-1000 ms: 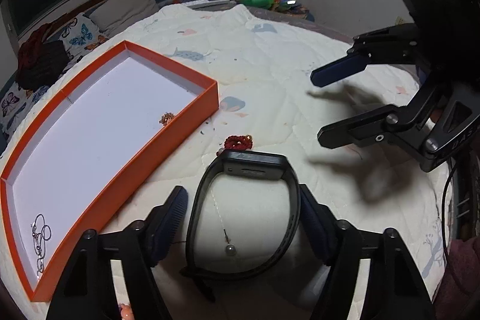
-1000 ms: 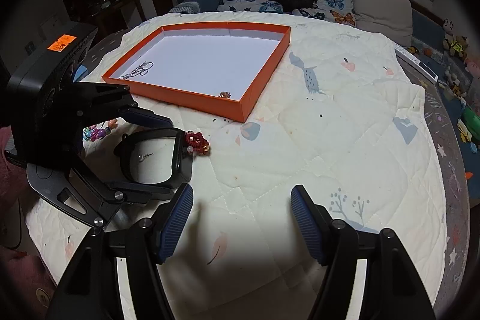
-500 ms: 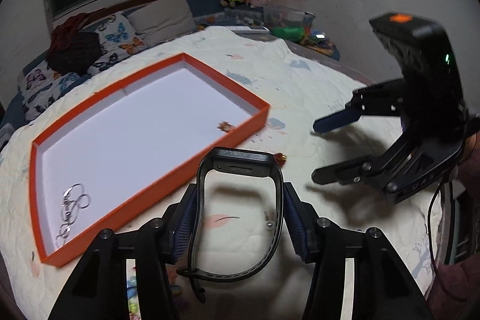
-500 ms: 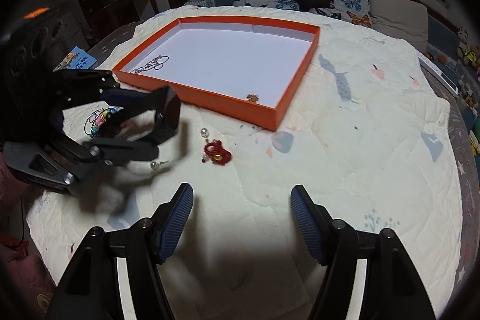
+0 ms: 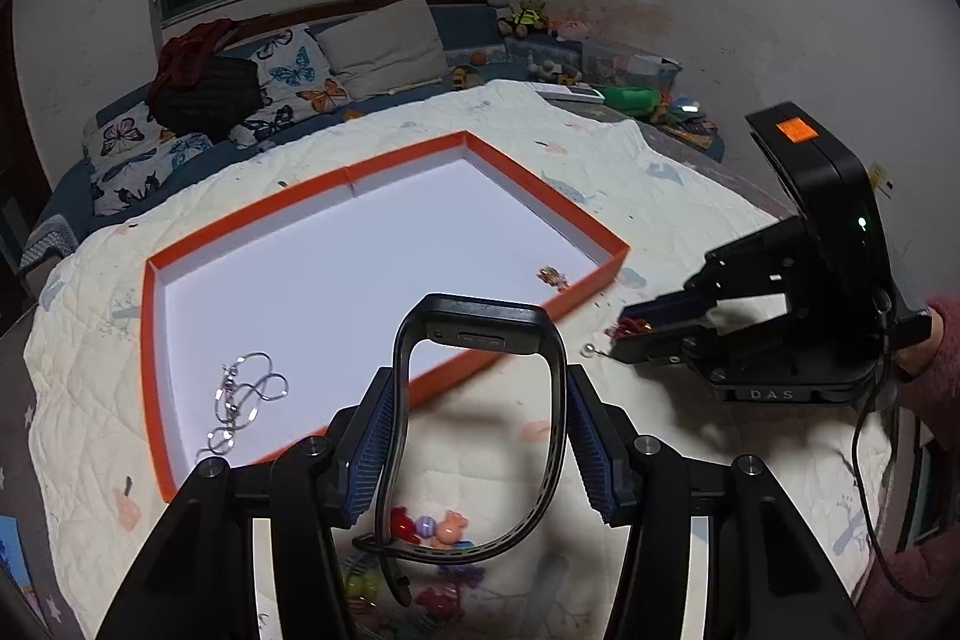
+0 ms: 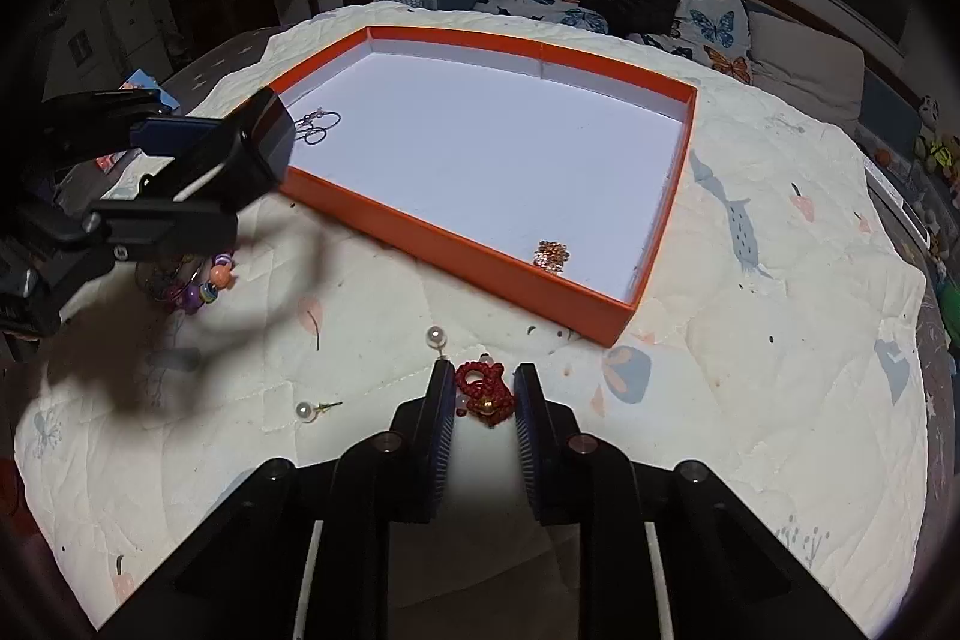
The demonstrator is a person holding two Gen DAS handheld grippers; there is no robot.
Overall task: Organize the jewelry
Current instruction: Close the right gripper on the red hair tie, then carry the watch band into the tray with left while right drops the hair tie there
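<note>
My left gripper (image 5: 480,388) is shut on a black smartwatch (image 5: 480,322) by its strap and holds it in the air over the near wall of the orange tray (image 5: 153,340). The right wrist view shows that gripper (image 6: 174,172) and the watch (image 6: 264,148) at the tray's left corner. My right gripper (image 6: 483,370) points down at the quilt, its jaws closing on a red bead ornament (image 6: 489,400), with both pads against it. From the left wrist view the ornament (image 5: 630,325) sits at the right gripper's (image 5: 627,334) tips.
Inside the tray (image 6: 456,250) lie a silver chain (image 6: 315,127) and a small coppery piece (image 6: 552,256). Two pearl pins (image 6: 435,337) (image 6: 307,411) rest on the quilt near my right gripper. A colourful bead bracelet (image 6: 198,286) lies under the left gripper. Pillows and toys line the far edge.
The left gripper closed on the watch, lifted it off the quilt and carried it toward the tray. The right gripper moved up to the red ornament and its jaws came in around it.
</note>
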